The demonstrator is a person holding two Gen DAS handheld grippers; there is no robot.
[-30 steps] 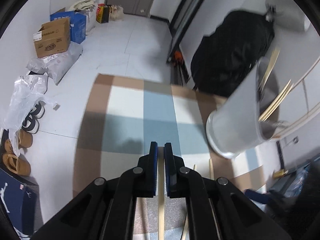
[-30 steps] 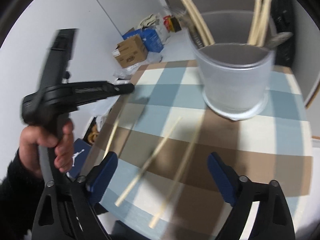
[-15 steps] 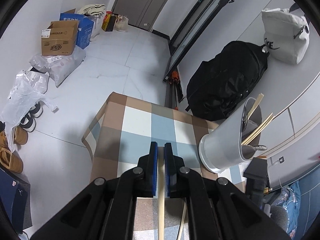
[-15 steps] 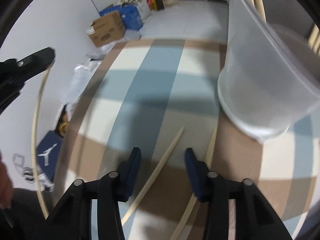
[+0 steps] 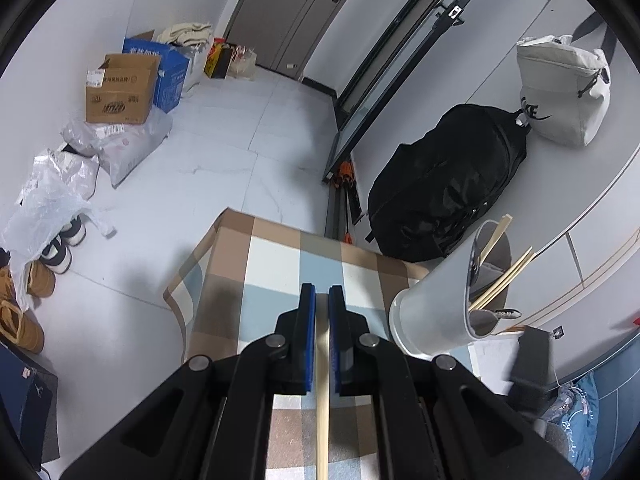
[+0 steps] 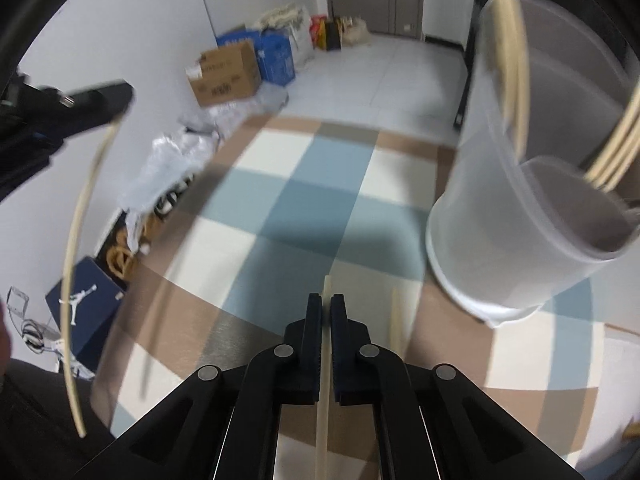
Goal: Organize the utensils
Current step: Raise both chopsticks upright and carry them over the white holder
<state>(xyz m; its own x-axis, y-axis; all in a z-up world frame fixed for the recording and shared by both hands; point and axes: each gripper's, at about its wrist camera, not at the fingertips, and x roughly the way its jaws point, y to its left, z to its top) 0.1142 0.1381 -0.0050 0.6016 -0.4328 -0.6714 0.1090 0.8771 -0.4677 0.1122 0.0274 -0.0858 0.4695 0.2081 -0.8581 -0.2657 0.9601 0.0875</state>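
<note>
1. Chopsticks and the grey holder cup [image 5: 436, 320] on the checked tablecloth [image 5: 280, 264]; the cup serves as landmark. It stands near the cloth's far right corner in the left wrist view and already holds several chopsticks [image 5: 504, 276] leaning against its rim, with a metal utensil handle beside them.
2. Left gripper [image 5: 322, 300]: blue pads closed on one chopstick [image 5: 322, 392], which runs back toward the camera between the two fingers. In the right wrist view this same chopstick [image 6: 80, 280] hangs in the air well to the left of the cup, clear of the cloth.
3. Right gripper [image 6: 326, 312]: jaws closing, pads drawn together on a second chopstick [image 6: 325, 380], whose tip shows just ahead of the pads, left of the cup's base.
4. Third chopstick [image 6: 396, 320]: lying on the cloth just beside the right gripper, between it and the cup's base, apart from the cup.
5. Background beyond the cup: black backpack [image 5: 448, 184] and pale bag [image 5: 564, 92]; far left of it, cardboard box [image 5: 120, 92] and shoes on the tiled floor.
</note>
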